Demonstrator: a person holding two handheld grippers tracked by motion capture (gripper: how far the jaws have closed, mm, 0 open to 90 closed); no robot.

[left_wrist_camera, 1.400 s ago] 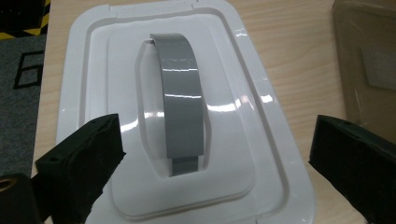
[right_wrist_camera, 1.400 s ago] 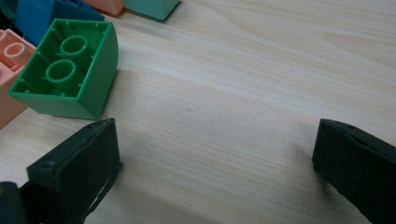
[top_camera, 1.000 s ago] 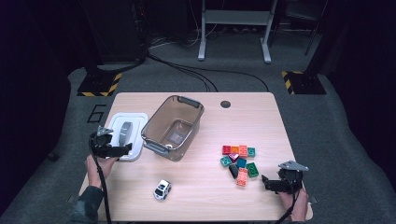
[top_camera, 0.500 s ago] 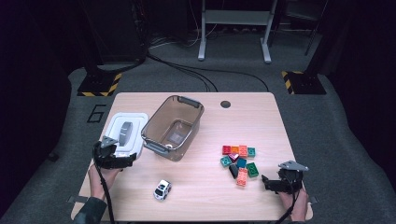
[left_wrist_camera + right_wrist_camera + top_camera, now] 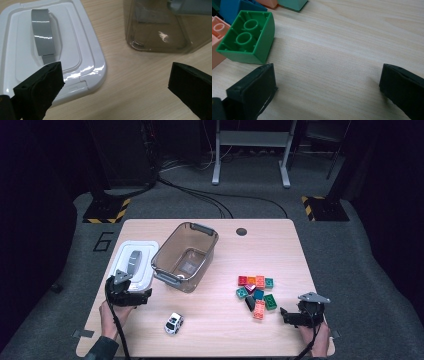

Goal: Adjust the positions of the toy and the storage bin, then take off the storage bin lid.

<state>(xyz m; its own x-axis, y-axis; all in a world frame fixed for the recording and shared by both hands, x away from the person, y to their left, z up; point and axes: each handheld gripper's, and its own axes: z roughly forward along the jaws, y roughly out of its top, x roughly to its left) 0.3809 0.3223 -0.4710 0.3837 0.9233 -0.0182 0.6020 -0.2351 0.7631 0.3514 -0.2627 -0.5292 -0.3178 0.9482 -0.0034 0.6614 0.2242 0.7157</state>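
A white lid (image 5: 131, 265) with a grey handle lies at the table's left, and beside it stands a clear brownish bin (image 5: 186, 255) with nothing in it. My left gripper (image 5: 141, 295) is open, just in front of the lid's near corner. In the left gripper view, the lid (image 5: 75, 47) and bin (image 5: 160, 32) lie beyond the open left gripper (image 5: 115, 85). Several coloured bricks (image 5: 256, 292) are clustered at the right. My right gripper (image 5: 286, 315) rests open, right of them. Close to the left jaw of the right gripper (image 5: 327, 87) lies a green brick (image 5: 249, 37).
A small white toy car (image 5: 173, 323) sits near the front edge, between the grippers. A round cable hole (image 5: 242, 231) marks the table's far edge. Bare wood lies between the bin and the bricks. Blue (image 5: 234, 8) and orange (image 5: 217, 40) bricks border the green one.
My left gripper has drawn back from over the lid toward the person and now sits off its near corner. The right gripper has not moved.
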